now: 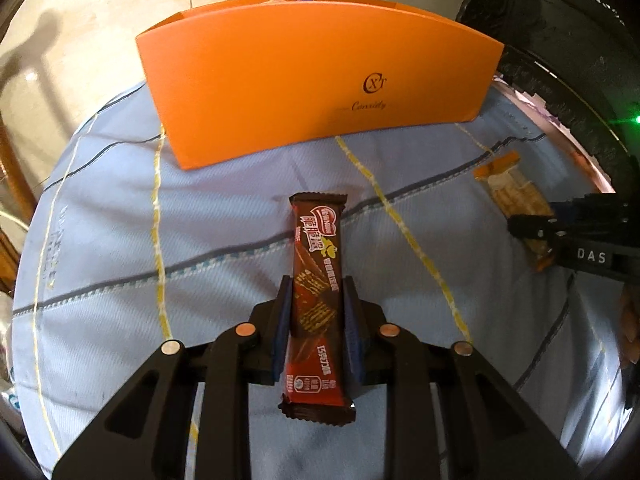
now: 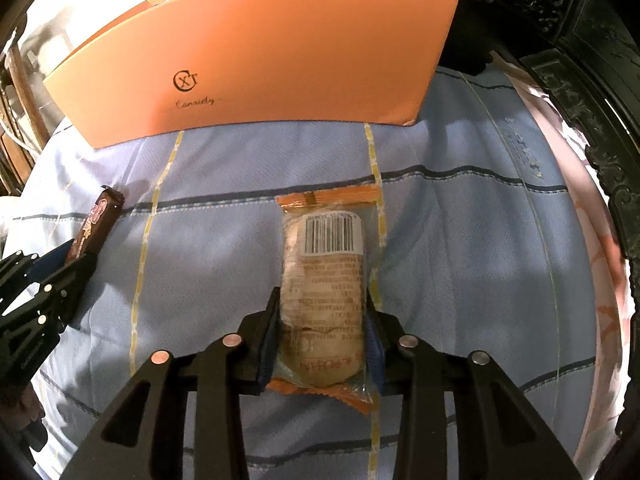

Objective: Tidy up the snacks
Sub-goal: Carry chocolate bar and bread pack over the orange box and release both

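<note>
The left gripper's (image 1: pixel 316 292) fingers (image 1: pixel 283 300) are clenched on a brown wafer bar (image 1: pixel 316 280), and the right gripper's (image 2: pixel 322 300) grip a clear cracker packet (image 2: pixel 324 288). Both snacks sit above the blue striped cloth (image 1: pixel 160 260), well apart, with an orange box (image 1: pixel 320 72) standing just beyond them.

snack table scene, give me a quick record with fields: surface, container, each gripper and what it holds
surface: light blue striped cloth covering the table
container: orange cardboard box, upright at the far side of the cloth
left gripper: shut on a dark brown wafer bar wrapper, long axis pointing toward the box
right gripper: shut on a clear biscuit packet with orange ends, barcode label facing up
box contents: mostly hidden; only a bit of blue shows over the rim
</note>
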`<state>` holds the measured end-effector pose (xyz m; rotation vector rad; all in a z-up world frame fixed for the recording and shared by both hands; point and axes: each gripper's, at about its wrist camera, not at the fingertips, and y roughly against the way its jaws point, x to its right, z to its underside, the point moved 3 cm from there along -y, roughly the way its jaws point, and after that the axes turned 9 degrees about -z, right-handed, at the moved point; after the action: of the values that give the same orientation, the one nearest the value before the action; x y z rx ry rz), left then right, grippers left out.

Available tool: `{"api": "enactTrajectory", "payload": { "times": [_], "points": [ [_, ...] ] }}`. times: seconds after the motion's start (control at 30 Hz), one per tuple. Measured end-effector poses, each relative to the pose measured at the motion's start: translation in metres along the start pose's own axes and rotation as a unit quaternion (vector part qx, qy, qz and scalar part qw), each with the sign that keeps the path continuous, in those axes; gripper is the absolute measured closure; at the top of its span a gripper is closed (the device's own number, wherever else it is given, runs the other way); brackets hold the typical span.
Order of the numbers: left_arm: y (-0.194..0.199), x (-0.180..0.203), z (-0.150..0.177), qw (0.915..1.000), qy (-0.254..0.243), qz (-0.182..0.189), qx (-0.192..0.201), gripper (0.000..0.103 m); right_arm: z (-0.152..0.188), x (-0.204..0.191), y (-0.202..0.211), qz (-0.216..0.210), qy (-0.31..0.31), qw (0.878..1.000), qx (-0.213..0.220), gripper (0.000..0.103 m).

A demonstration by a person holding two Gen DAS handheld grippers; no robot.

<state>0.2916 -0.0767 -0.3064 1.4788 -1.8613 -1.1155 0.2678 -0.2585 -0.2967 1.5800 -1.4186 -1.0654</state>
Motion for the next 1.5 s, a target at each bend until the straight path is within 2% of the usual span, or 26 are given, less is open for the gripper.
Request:
{"api": "enactTrajectory", "payload": {
  "times": [0.17, 0.33, 0.87, 1.1, 1.3, 1.5],
  "points": [
    [0.011, -0.008, 0.011, 0.9999, 0.011, -0.003, -0.007, 0.080, 0.015, -0.007, 0.009, -0.025, 0.018, 1.000, -0.004, 0.068],
    [0.023, -0.013, 0.017, 0.9998, 0.016, -0.008, -0.008, 0.080, 0.023, -0.008, 0.026, -0.026, 0.024, 0.999, 0.010, 0.068],
    [0.087, -0.025, 0.012, 0.9988, 0.033, 0.001, 0.036, 0.080, 0.038, -0.006, 0.075, -0.045, 0.028, 0.998, 0.042, 0.068],
    [0.121, -0.031, 0.010, 0.9969, 0.048, 0.011, 0.061, 0.080, 0.039, -0.009, 0.111, -0.063, 0.030, 0.995, 0.071, 0.068],
    [0.164, -0.042, -0.006, 0.9925, 0.068, 0.022, 0.100, 0.080, 0.027, -0.010, 0.162, -0.083, 0.034, 0.989, 0.119, 0.068],
    [0.195, -0.049, -0.048, 0.9877, 0.073, 0.029, 0.135, 0.080, -0.004, -0.013, 0.205, -0.093, 0.044, 0.981, 0.162, 0.068]
  ]
}}
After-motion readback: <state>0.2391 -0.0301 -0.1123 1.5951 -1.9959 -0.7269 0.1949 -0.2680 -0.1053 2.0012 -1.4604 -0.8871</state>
